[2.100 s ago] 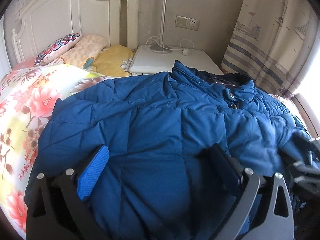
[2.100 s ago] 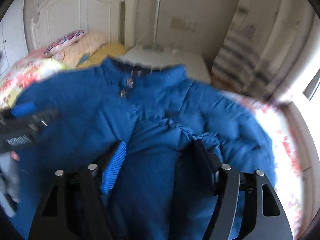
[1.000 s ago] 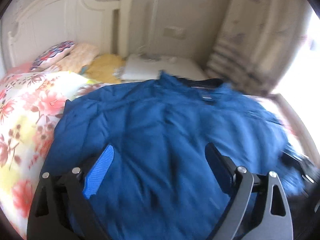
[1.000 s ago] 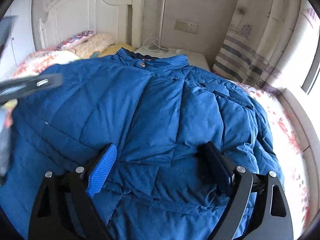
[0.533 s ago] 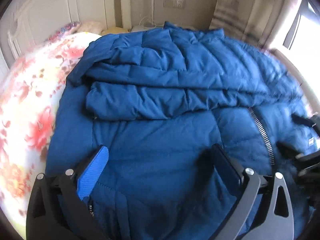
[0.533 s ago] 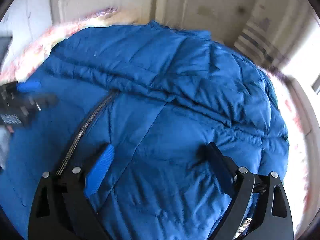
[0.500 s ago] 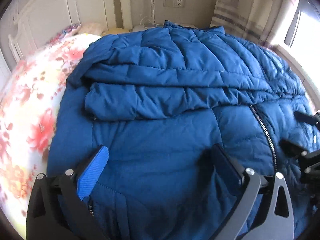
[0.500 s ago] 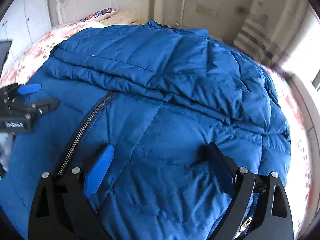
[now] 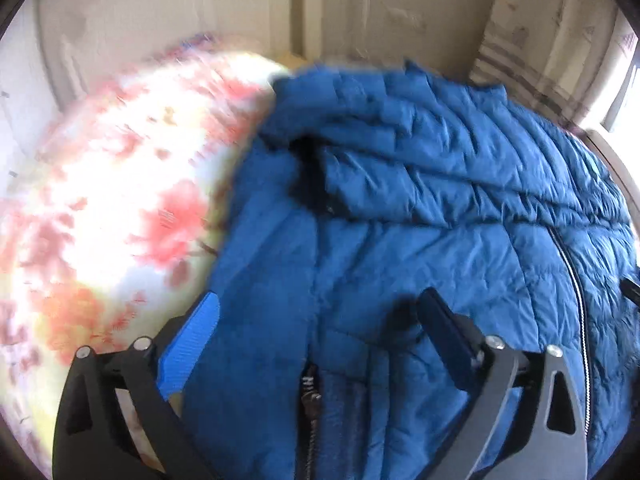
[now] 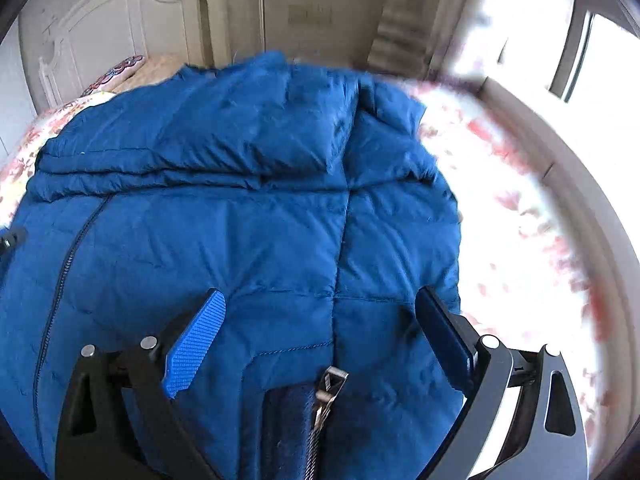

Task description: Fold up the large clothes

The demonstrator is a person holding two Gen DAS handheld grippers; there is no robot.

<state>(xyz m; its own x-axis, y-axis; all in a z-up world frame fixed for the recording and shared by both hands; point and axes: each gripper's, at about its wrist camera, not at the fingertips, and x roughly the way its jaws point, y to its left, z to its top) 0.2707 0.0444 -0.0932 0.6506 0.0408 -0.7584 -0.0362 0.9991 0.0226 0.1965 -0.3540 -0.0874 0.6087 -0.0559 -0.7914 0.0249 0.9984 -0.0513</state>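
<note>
Both my grippers, left gripper and right gripper, gape wide, empty (nothing pinched) over the blue jacket; grab near hem corners evenly.

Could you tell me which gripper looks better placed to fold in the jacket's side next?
Likely the right gripper: open over the jacket, its right finger beside the side edge, zipper pull below.

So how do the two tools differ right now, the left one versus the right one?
The left tool hangs over the blue jacket's left edge, one finger over the floral bedspread; the right tool sits wholly over jacket. The left view is blurrier. Both stand open, gripping nothing.
</note>
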